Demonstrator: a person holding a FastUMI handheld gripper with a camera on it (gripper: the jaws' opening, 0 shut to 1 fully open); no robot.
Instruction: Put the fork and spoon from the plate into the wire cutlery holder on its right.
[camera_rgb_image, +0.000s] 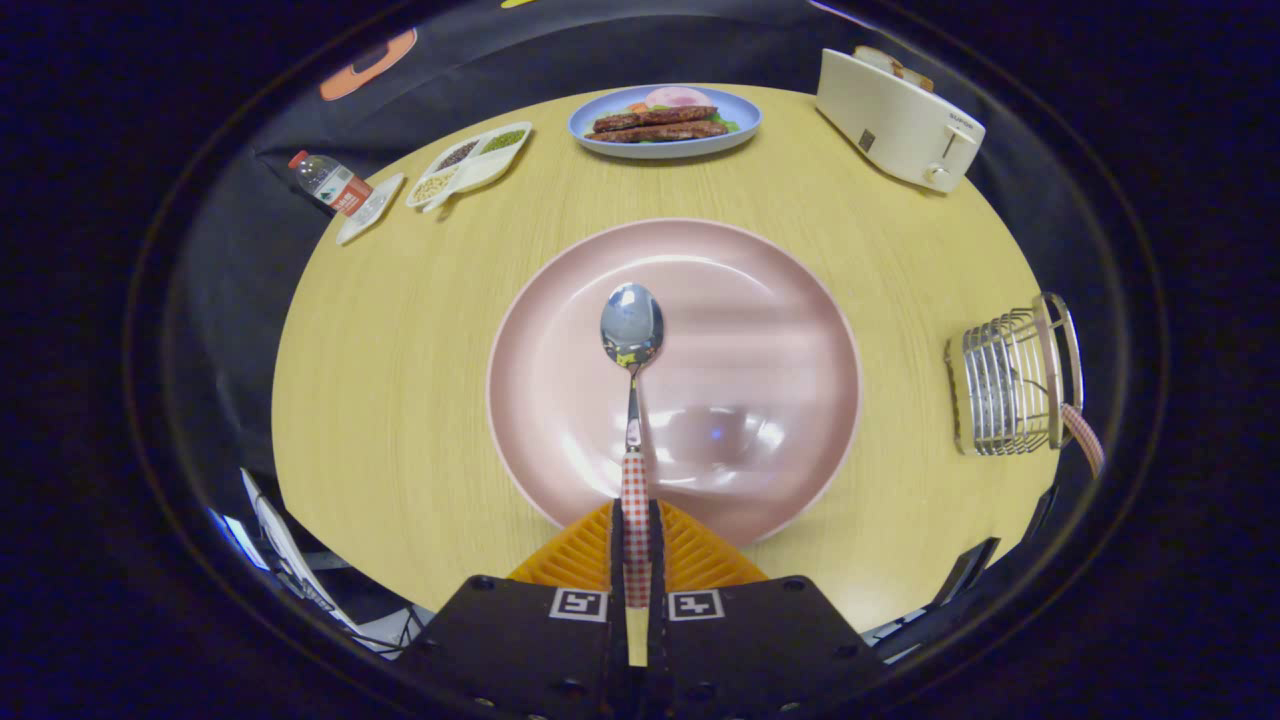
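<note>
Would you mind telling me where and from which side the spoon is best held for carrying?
By its checked handle, from the handle end, as the fingers already do: both press on the handle of the spoon, whose bowl points away over the pink plate. The slim, straight handle suits a pinch; the rounded bowl likely would not.

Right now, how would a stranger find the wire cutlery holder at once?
Start from the big pink plate under the spoon that the tongs clamp. To its right stands the wire cutlery holder, alone near the table's edge, the one metal cage.
</note>
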